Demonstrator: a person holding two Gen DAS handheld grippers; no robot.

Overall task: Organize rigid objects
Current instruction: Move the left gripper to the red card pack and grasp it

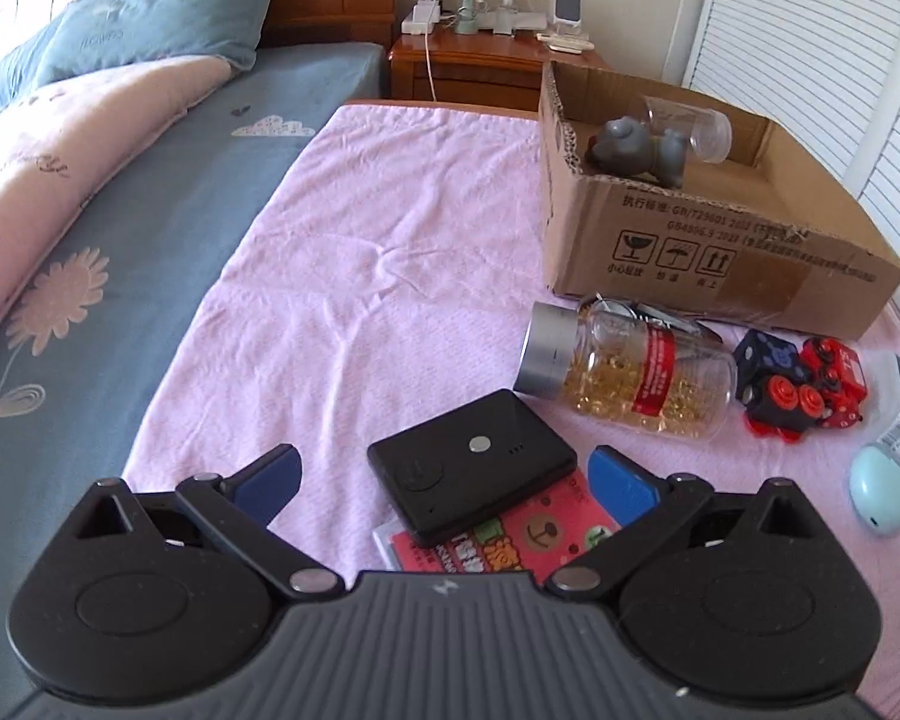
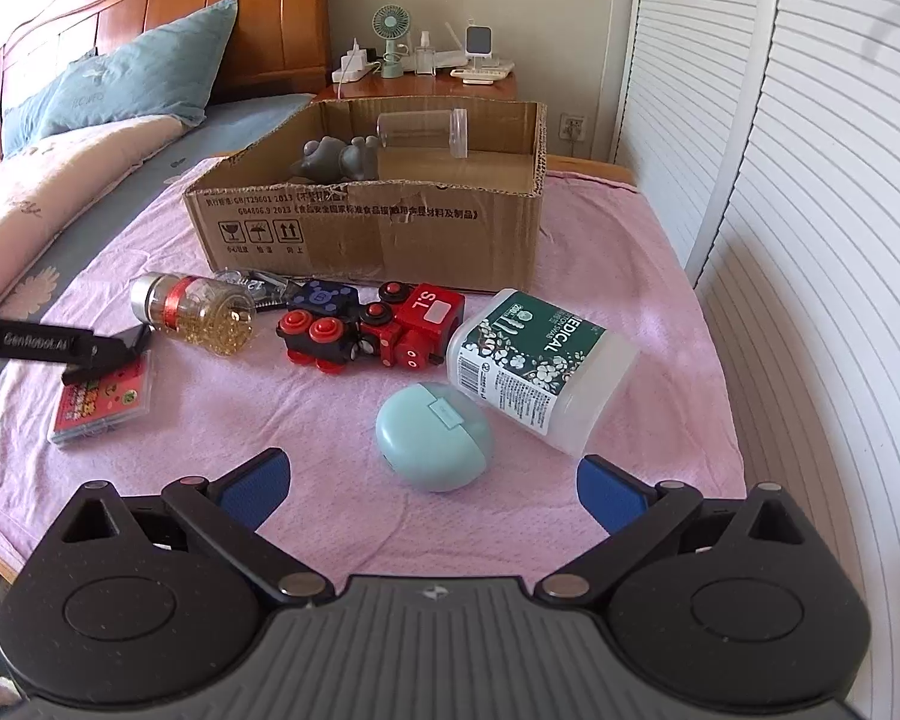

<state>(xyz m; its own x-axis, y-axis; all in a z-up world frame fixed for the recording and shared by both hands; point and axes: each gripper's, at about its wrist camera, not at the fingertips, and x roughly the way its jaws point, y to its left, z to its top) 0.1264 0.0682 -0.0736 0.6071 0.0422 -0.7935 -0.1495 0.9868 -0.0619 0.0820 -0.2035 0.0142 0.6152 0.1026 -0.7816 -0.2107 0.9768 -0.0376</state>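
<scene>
Mostly pink towel (image 2: 342, 420) beside blue bed (image 1: 150, 228); left tongs (image 1: 444, 480), right tongs (image 2: 432, 480) spread apart.

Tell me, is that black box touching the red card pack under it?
Touching. The left wrist view shows the black box lying directly on the red card pack, overlapping its top with no gap.

Left gripper (image 1: 444, 477) jaws spread, black device (image 1: 471, 465) between
</scene>
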